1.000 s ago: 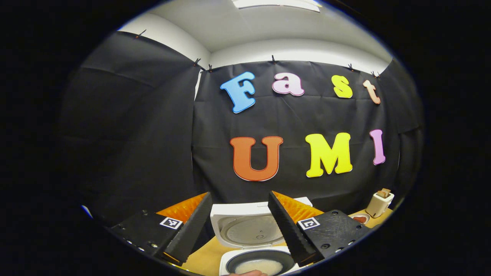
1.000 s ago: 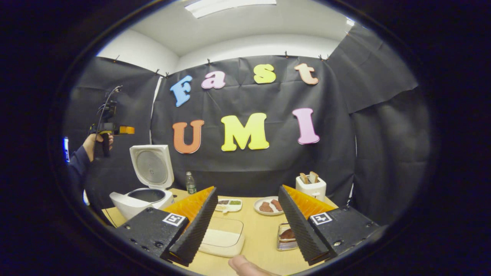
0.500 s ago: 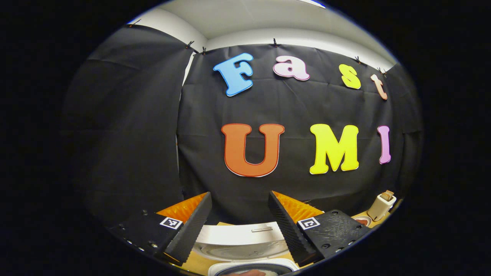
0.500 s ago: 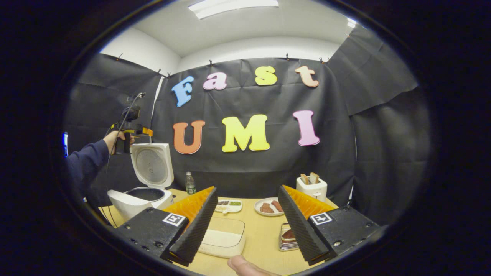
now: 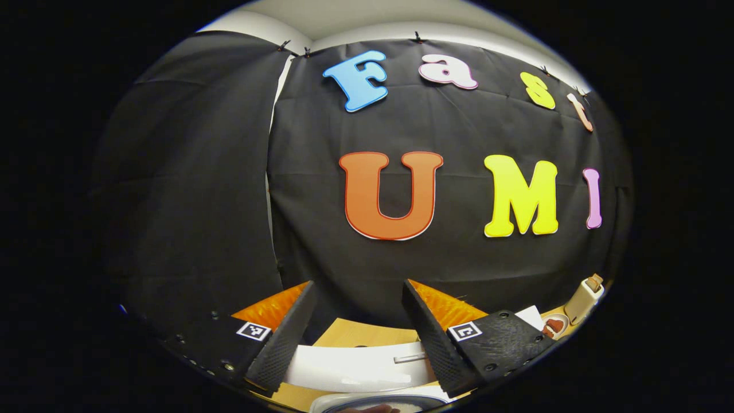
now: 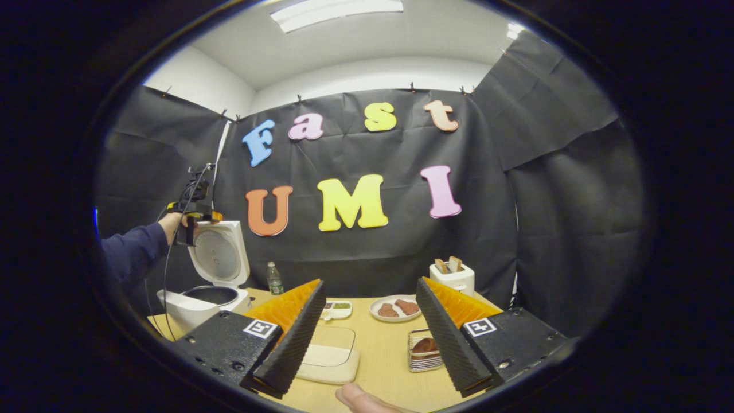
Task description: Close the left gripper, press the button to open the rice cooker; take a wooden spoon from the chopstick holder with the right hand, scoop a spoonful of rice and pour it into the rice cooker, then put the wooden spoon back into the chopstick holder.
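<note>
- I see the rice cooker (image 6: 202,298) at the table's (image 6: 384,367) left end in the right gripper view, lid (image 6: 221,255) up and tilted back, dark inner pot (image 6: 210,295) exposed. Can't tell the pot's contents from there.
- Left gripper (image 6: 192,215) sits at the lid's top edge in that view, held by a hand (image 6: 172,225) on a dark blue sleeve (image 6: 131,256). Touching or just above: can't tell.
- In the left gripper view the lid's white top (image 5: 355,367) lies between and just below its own fingers; the pot rim (image 5: 373,404) shows at the bottom edge with something pale inside.
- Left gripper (image 5: 355,330): jaws spread wide, nothing between them.
- Right gripper (image 6: 370,332): jaws also apart, holding nothing, hanging above the table's near middle, well apart from the cooker.
- A fingertip (image 6: 358,398) pokes in at the bottom of the right gripper view.
- Under the right gripper: clear lidded box (image 6: 330,358) with a pale layer inside, sitting beside its left finger.
- Small ribbed tray (image 6: 423,351) near its right finger, something brown in it.
- Farther back: divided dish (image 6: 338,308) with green and dark fillings, white plate (image 6: 394,308) with two reddish-brown pieces.
- White toaster (image 6: 453,276) behind the plate, two slices sticking up.
- Small plastic bottle (image 6: 275,279) stands right of the cooker.
- I can't pick out the chopstick holder or wooden spoon.
</note>
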Demonstrator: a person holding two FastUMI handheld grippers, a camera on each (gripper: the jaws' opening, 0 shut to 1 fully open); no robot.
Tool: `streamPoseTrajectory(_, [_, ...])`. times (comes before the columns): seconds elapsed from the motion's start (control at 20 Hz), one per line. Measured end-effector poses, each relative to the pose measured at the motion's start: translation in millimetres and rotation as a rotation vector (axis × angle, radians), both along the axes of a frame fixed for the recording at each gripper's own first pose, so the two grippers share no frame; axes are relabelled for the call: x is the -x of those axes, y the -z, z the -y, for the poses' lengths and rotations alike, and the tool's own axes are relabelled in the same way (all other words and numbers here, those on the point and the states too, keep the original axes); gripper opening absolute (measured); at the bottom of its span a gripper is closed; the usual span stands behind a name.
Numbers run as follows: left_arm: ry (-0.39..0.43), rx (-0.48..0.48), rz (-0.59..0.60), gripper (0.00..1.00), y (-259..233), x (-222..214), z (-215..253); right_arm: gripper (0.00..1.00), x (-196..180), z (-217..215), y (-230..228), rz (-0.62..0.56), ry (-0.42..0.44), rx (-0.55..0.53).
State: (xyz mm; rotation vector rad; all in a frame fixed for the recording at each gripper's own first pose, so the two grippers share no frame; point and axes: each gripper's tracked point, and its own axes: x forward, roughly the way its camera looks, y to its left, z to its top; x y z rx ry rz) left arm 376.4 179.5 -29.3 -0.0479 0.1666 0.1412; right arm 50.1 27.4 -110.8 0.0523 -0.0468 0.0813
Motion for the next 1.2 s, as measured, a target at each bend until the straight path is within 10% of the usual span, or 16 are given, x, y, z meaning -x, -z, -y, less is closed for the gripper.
streamPoseTrajectory(1.2, [0.05,0.072,-0.265,0.98,115,177,49,1.0,141,1,5,0.012,-0.12,-0.054])
